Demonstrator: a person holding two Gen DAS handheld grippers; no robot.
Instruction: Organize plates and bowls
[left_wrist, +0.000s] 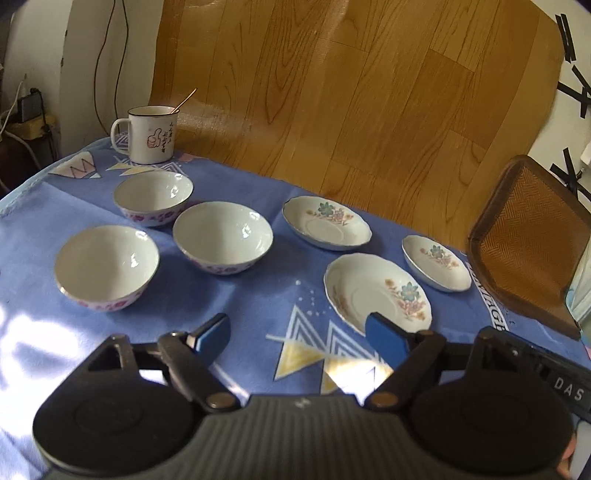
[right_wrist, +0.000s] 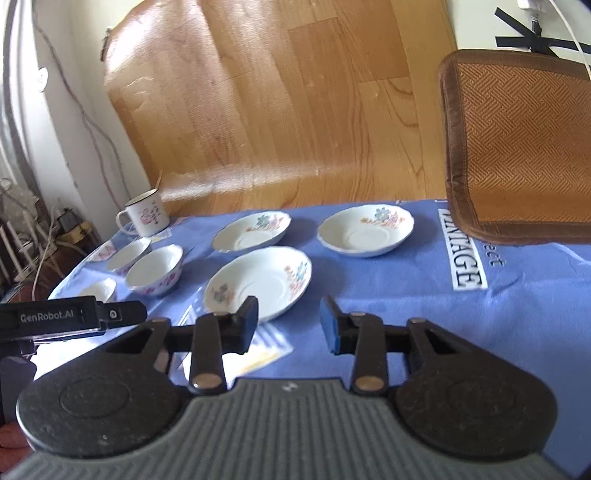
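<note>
Three white bowls with pink flower bands sit on the blue cloth at the left: a near one (left_wrist: 107, 267), a middle one (left_wrist: 222, 238) and a far one (left_wrist: 153, 197). Three flowered plates lie to the right: near (left_wrist: 376, 291), far (left_wrist: 327, 222) and right (left_wrist: 436, 262). My left gripper (left_wrist: 299, 332) is open and empty above the cloth, in front of them. My right gripper (right_wrist: 290, 319) is open and empty, just before the near plate (right_wrist: 258, 282). The other plates (right_wrist: 251, 230) (right_wrist: 365, 230) and a bowl (right_wrist: 155, 275) show beyond.
A white enamel mug (left_wrist: 147, 134) with a spoon stands at the far left corner of the table. A brown woven chair seat (left_wrist: 528, 240) meets the table's right edge. The table's far edge drops to a wooden floor (left_wrist: 351, 92). Cables run along the left wall.
</note>
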